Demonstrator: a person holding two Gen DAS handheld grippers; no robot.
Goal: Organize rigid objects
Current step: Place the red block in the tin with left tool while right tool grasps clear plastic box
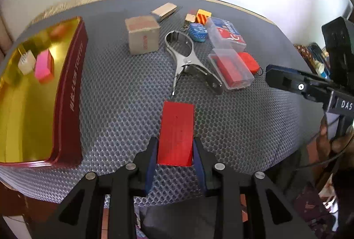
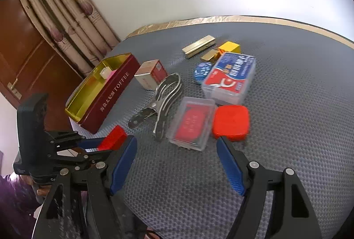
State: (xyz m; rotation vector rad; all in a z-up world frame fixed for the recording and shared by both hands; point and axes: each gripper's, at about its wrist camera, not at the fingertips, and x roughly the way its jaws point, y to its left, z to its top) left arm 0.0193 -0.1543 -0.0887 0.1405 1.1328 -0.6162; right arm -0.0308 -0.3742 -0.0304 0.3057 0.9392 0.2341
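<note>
Left gripper (image 1: pixel 174 150): 2 blue pads pinching 1 red block (image 1: pixel 177 132) at its near end, above the grey mat (image 1: pixel 121 106), just right of the open toffee tin (image 1: pixel 73 84). Right gripper (image 2: pixel 177 159): jaws spread, nothing between them; red square case (image 2: pixel 231 123) just beyond its right fingertip, clear box (image 2: pixel 192 123) beside it.

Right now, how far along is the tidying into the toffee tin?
Done: a pink block and a white piece lie in the toffee tin. In hand: the left gripper clamps a red block. Left: the metal clip, boxes and cases; the right gripper is open.
</note>
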